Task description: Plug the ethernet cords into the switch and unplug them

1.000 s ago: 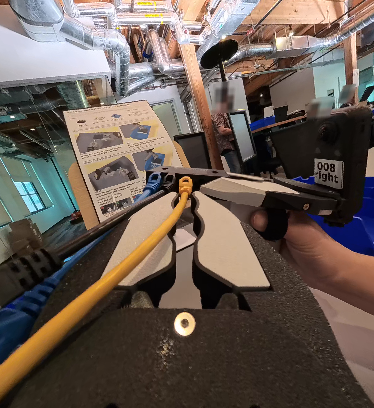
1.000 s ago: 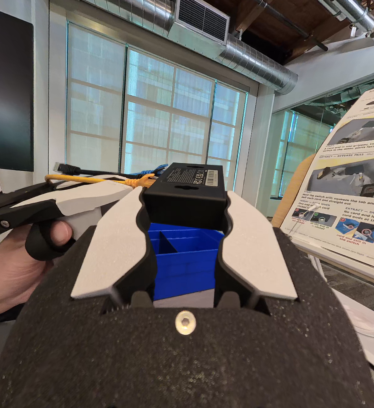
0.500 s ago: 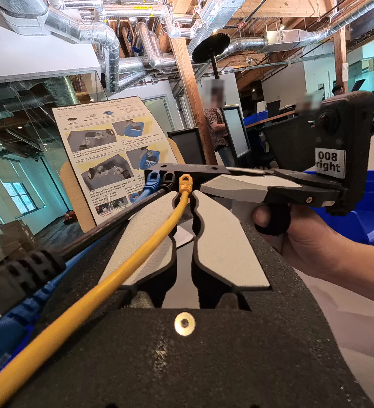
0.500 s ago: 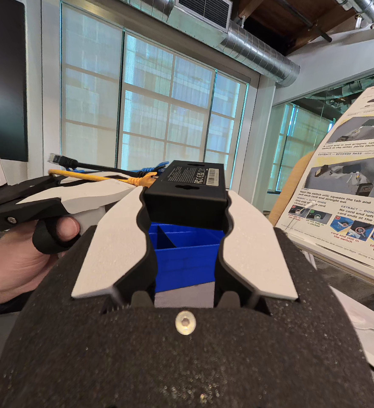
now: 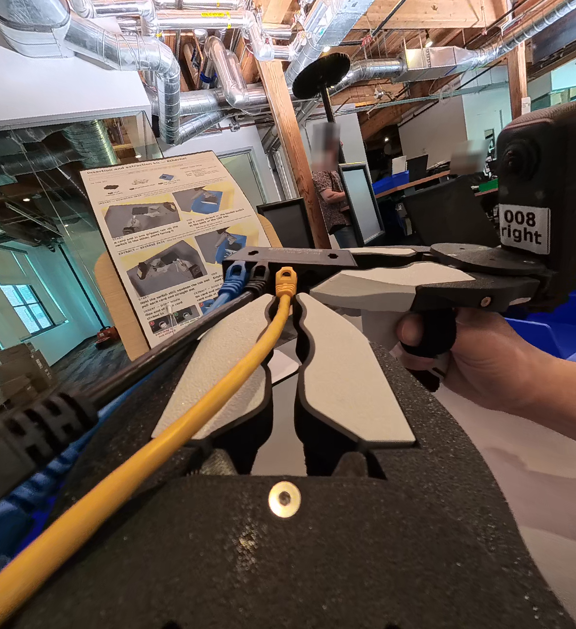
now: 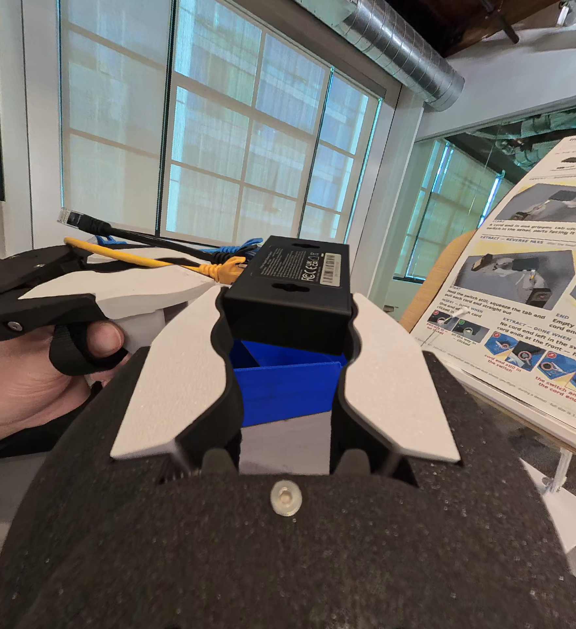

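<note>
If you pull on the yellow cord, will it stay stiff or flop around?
Probably floppy: the yellow cord curves and droops across the left gripper. Its moulded plug looks stiffer, and seated in the switch, so it may resist a pull.

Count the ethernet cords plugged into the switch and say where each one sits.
3, side by side in the switch: blue cord outermost, black cord in the middle, yellow cord nearest the right tool. Further ports may be hidden.

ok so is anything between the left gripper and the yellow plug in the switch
Nothing visible. The left gripper sits just behind the yellow plug, with its fingers either side of the yellow cord. The plug is seated in the switch, with the black plug and blue plug off to its side.
</note>
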`<state>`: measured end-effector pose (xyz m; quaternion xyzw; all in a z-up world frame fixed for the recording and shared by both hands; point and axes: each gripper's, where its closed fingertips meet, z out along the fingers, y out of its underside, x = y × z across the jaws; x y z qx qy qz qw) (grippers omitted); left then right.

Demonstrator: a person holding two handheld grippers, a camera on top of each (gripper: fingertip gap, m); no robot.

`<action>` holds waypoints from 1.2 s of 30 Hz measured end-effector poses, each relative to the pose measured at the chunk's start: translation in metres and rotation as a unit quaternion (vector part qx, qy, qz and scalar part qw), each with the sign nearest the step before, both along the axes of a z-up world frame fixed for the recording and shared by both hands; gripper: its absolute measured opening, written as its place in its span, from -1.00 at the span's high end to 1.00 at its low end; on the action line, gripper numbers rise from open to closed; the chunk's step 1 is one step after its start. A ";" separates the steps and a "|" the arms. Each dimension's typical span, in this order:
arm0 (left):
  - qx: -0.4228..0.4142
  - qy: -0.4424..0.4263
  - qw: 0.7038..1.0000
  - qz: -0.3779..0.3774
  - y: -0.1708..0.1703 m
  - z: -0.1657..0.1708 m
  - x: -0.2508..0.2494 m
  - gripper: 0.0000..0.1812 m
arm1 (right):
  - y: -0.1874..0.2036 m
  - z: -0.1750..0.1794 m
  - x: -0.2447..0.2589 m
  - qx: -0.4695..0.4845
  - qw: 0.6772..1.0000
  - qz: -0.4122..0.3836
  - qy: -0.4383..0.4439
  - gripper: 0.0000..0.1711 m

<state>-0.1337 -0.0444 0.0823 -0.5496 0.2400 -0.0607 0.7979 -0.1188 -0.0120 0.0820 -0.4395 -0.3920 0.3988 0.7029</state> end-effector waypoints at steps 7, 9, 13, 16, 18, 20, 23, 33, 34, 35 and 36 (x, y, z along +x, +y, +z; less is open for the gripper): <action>-0.004 0.003 1.000 -0.004 0.000 0.000 0.000 0.91 | -0.001 0.002 0.001 0.018 0.999 -0.019 -0.017 0.26; -0.005 0.005 1.000 -0.003 0.000 0.000 0.000 0.91 | -0.002 0.000 0.000 0.012 1.000 -0.013 -0.023 0.26; -0.003 0.001 1.000 -0.008 -0.002 0.003 -0.001 0.90 | -0.004 0.004 -0.001 0.025 0.999 -0.022 -0.026 0.26; -0.014 0.004 1.000 -0.006 0.001 0.000 -0.003 0.90 | -0.002 0.000 -0.002 0.021 0.999 -0.027 -0.033 0.26; -0.011 0.006 1.000 -0.003 0.001 -0.001 -0.003 0.90 | -0.001 -0.002 -0.002 0.016 0.999 -0.023 -0.034 0.25; -0.003 0.007 1.000 -0.001 -0.001 0.001 -0.003 0.91 | -0.002 0.000 -0.003 0.019 0.999 -0.017 -0.034 0.26; -0.011 -0.004 1.000 0.002 0.001 0.000 -0.005 0.91 | 0.002 0.000 -0.004 0.006 0.998 -0.020 -0.057 0.26; -0.001 0.001 1.000 0.022 0.000 -0.003 -0.008 0.91 | 0.003 -0.005 -0.010 -0.065 0.997 0.030 -0.037 0.27; 0.005 -0.001 1.000 0.021 -0.001 -0.002 -0.007 0.91 | 0.001 -0.004 -0.009 -0.058 0.997 0.029 -0.038 0.27; 0.012 -0.001 1.000 0.021 -0.003 0.000 -0.007 0.91 | 0.000 -0.002 -0.008 -0.045 0.998 0.024 -0.037 0.26; 0.015 -0.001 1.000 0.022 -0.004 0.001 -0.006 0.91 | -0.002 0.000 -0.007 -0.034 0.998 0.017 -0.039 0.27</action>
